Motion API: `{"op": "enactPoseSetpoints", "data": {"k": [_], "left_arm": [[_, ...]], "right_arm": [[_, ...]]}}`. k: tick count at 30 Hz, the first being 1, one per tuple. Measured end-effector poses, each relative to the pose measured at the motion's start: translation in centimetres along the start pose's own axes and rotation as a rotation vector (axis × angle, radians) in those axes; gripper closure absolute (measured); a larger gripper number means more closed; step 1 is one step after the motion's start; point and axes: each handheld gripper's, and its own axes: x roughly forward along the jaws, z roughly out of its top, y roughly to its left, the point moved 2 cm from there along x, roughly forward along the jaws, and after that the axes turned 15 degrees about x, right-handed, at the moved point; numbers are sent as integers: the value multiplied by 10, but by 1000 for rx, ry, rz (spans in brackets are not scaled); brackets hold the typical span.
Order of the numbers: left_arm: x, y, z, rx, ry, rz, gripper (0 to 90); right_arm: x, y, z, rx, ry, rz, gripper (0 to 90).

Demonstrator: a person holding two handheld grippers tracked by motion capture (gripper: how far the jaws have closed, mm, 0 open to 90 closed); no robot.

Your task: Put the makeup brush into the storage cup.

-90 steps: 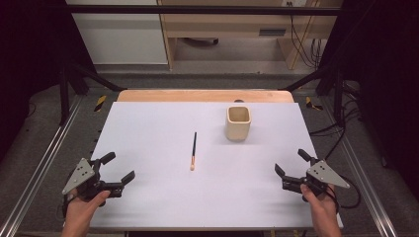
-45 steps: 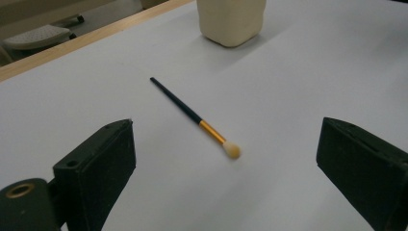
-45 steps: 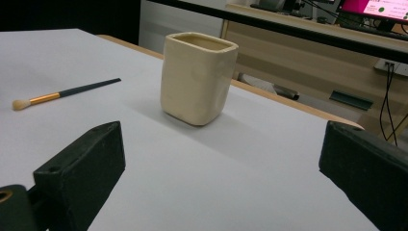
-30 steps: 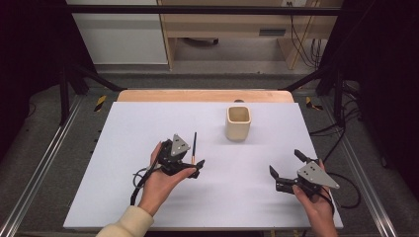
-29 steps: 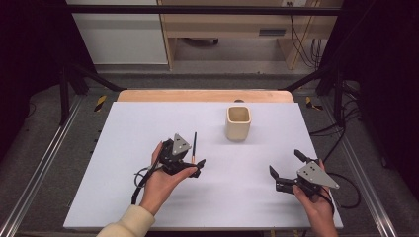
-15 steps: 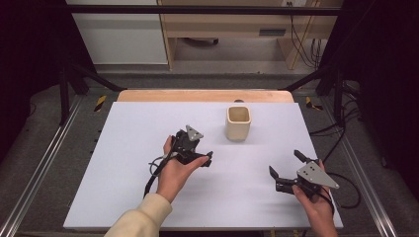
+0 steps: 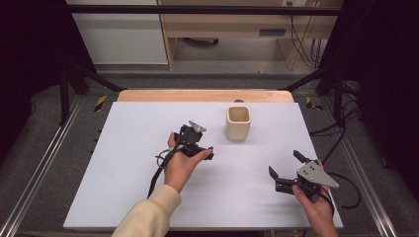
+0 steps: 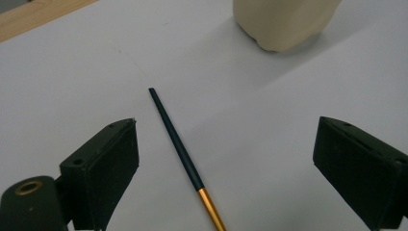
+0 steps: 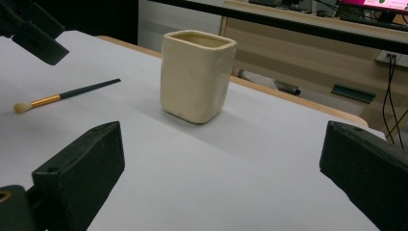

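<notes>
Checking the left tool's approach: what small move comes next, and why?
Probably lower the left tool and close on the brush: its jaws are open on either side of the dark handle, which lies flat on the table, not yet touched.

A wooden desk and white cabinet stand behind the white table, on grey floor.

Compared with three seconds ago, we find the left gripper away from the near left corner of the white table and out over its middle, above the brush. Since half a second ago it sits slightly farther toward the cream cup. The brush now lies between its wide-apart jaws in the left gripper view, untouched. The sleeve now reaches in from the bottom edge.
</notes>
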Motion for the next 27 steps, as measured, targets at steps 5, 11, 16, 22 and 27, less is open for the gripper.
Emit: {"op": "enactPoseSetpoints", "data": {"k": [5,11,16,22,27], "left_arm": [[1,3,1,-9,13,8,80],[6,9,2,-21,23,16,79],[11,11,2,-30,39,16,79],[19,7,3,-38,59,10,84],[24,5,3,-44,75,9,97]], "right_arm": [[0,0,0,0,0,1,22],[0,0,0,0,0,2,22],[0,0,0,0,-1,2,22],[0,0,0,1,-3,4,23],[0,0,0,2,-3,3,23]]}}
